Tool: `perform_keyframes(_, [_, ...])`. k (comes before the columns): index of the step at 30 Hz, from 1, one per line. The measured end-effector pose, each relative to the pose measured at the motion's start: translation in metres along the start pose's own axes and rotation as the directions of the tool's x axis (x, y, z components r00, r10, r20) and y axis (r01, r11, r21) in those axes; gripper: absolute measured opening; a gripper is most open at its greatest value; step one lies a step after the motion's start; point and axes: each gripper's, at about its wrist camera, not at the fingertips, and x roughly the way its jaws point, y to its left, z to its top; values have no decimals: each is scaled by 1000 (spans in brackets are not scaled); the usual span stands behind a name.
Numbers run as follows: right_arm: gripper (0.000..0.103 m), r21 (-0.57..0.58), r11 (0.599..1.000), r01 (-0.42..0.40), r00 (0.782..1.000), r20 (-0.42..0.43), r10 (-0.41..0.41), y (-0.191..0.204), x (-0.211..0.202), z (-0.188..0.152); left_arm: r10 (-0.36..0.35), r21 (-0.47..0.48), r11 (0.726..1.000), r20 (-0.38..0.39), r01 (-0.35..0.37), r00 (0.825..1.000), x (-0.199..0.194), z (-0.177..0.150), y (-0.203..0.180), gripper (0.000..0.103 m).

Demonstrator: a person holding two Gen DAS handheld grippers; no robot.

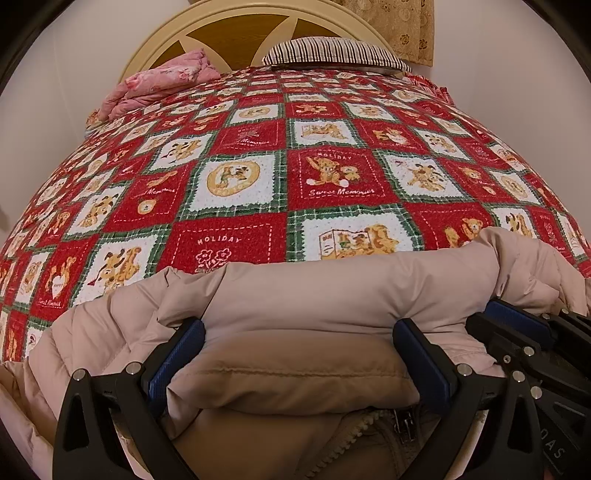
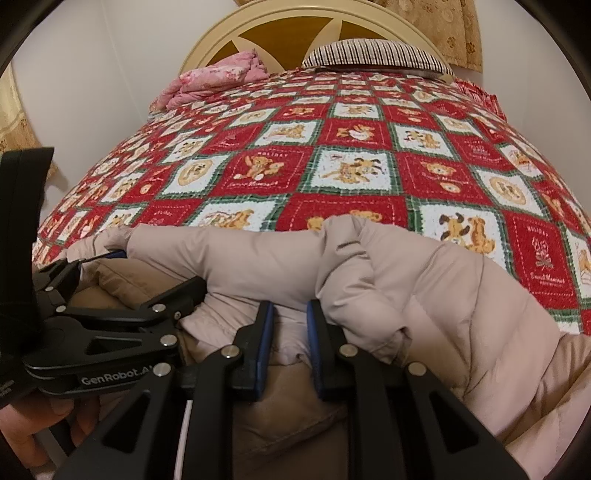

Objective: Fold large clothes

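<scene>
While both hands rest at the foot of the bed, the puffy beige quilted down jacket [image 1: 332, 288] lies bunched at the 6 o'clock edge of the red, white and green teddy-bear patchwork bedspread [image 1: 258, 166], its zipper [image 1: 404, 424] showing at 6 o'clock in the left wrist view. The left gripper [image 1: 299, 354] stands wide, its blue pads either side of a thick padded fold of the jacket; whether those pads press the fold or merely flank it cannot be told. The right gripper [image 2: 290, 347] is clenched narrow on a thin pinch of the jacket's pale fabric, just beside the left gripper, which enters the right wrist view at 9 o'clock.

Judgement of the step in hand: the jacket is gathered near its collar or front edge, ready to be lifted and spread toward 12 o'clock, so folding proper is hardly begun. To do this well, both grips should seat on a seam or hem, not on slippery puffed panels; the hands should move apart first to tension the cloth, then carry it flat onto the open bedspread. The bulk will spring back, so each crease likely needs pressing down.

A folded pink floral blanket [image 1: 162, 83] and a dark-striped pillow [image 1: 332, 53] sit at 11 and 12 o'clock below the cream wooden headboard [image 1: 229, 22], well apart from the work.
</scene>
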Motion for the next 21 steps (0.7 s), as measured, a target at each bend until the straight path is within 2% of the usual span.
perform_keyframes(3, [22,-33,999,7,1000,-27,-8,3,-2,6,-14,12,1000,-24,15,1000,-6,6,1,102])
perform_keyframes(5, [33,-66,997,27,999,-18,-28,4,-17,9,-15,41,999,-7,15,1000,-27,11,3,102])
perform_keyframes(7, [61,-68,997,43,999,35,-41,2,-42,8,-35,43,999,59,33,998,-64,14,12,102])
perform_keyframes(9, [69,-57,996,63,994,91,-58,-7,-79,2,-75,35,997,100,72,992,-102,10,23,102])
perform_keyframes(10, [69,-55,997,62,994,99,-56,-10,-91,-1,-100,33,995,123,96,987,-125,3,29,102])
perform_keyframes(12, [69,-39,998,52,994,96,-48,-20,-125,-16,-142,32,990,143,138,979,-167,-19,41,102])
perform_keyframes(17, [74,-31,999,15,999,32,-14,-39,-207,-90,-215,104,974,168,199,962,-263,-126,61,102])
perform_keyframes(21, [77,-35,999,19,1000,5,-19,-53,-260,-157,-185,130,978,199,161,962,-310,-217,86,102])
